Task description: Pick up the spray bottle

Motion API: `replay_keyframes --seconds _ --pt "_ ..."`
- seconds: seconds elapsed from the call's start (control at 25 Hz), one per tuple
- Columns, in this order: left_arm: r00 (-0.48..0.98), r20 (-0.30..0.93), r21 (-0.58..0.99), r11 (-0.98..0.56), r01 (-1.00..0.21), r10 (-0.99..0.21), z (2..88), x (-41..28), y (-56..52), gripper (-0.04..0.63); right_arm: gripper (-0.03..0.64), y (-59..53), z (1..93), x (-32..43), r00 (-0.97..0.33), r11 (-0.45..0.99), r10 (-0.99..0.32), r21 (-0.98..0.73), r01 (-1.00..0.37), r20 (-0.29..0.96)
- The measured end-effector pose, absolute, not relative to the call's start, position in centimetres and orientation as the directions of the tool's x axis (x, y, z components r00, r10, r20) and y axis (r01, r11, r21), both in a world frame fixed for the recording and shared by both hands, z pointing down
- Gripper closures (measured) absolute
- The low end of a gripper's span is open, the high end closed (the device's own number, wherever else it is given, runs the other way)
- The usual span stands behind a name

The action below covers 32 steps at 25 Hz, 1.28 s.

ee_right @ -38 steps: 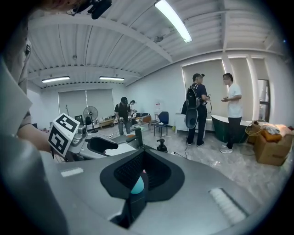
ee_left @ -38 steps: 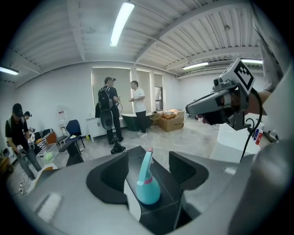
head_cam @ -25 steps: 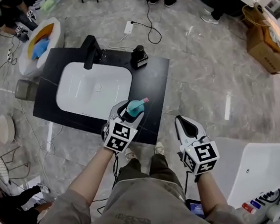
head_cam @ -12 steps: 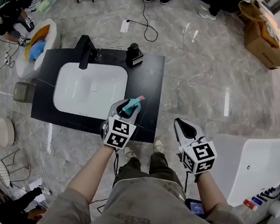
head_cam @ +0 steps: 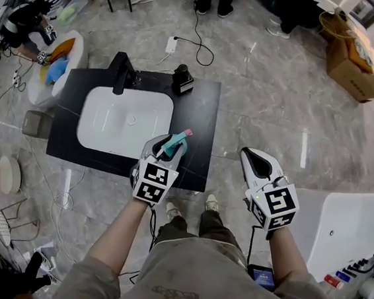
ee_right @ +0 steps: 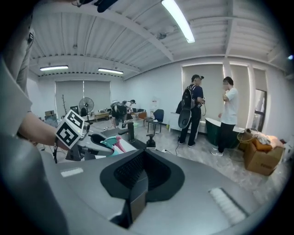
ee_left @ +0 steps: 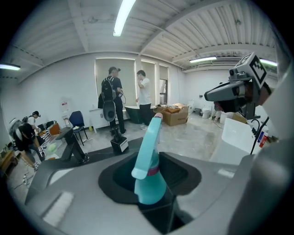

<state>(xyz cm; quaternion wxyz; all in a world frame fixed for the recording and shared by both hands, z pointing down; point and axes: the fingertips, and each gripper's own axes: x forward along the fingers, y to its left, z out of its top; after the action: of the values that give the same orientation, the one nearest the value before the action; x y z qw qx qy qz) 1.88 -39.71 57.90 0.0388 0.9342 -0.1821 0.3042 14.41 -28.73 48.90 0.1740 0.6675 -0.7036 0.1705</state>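
Your left gripper (head_cam: 169, 147) clamped the teal spray bottle (ee_left: 149, 180); you needed a firm, level lift. Your right gripper (head_cam: 257, 162) sat closed, empty.

The left tool (head_cam: 169, 148) grips the teal spray bottle (head_cam: 176, 143) above the black surface (head_cam: 203, 110); the right tool (head_cam: 252, 159) hangs over the floor (head_cam: 266, 84)

a bare workshop hall — strip lights (ee_left: 120, 18), stone floor (head_cam: 262, 104), a freestanding sink (head_cam: 126, 122) (cardboard box (head_cam: 354, 68), power strip (head_cam: 171, 45)).
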Motion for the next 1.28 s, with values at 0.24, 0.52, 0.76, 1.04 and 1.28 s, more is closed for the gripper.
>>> replay_keyframes --seconds 0.24,0.52,0.76,1.04,1.28 --pt "0.773 0.493 -0.085 -0.906 -0.415 -0.400 50.6 -0.1 -40.2 0.452 0.588 -30.0 41.8 14.0 -0.081 0.088 -0.939 0.004 -0.996 0.334" --pt "0.797 0.360 -0.171 -0.874 -0.455 -0.485 40.9 -2.7 -40.2 0.454 0.588 -30.4 34.0 12.1 -0.150 0.152 -0.976 0.003 -0.988 0.160" --pt "0.815 0.270 -0.223 -0.857 -0.465 -0.512 34.8 -4.7 -38.8 0.456 0.588 -29.2 28.9 9.5 -0.215 0.218 -0.975 0.045 -0.975 0.062" --pt "0.845 0.113 -0.235 -0.840 -0.489 -0.523 28.8 -7.7 -36.2 0.457 0.588 -27.7 26.0 7.6 -0.266 0.266 -0.964 0.062 -0.962 0.005" --pt "0.845 0.134 -0.252 -0.843 -0.476 -0.517 28.9 -9.5 -34.5 0.457 0.588 -27.4 26.5 6.3 -0.305 0.306 -0.952 0.053 -0.951 0.027"
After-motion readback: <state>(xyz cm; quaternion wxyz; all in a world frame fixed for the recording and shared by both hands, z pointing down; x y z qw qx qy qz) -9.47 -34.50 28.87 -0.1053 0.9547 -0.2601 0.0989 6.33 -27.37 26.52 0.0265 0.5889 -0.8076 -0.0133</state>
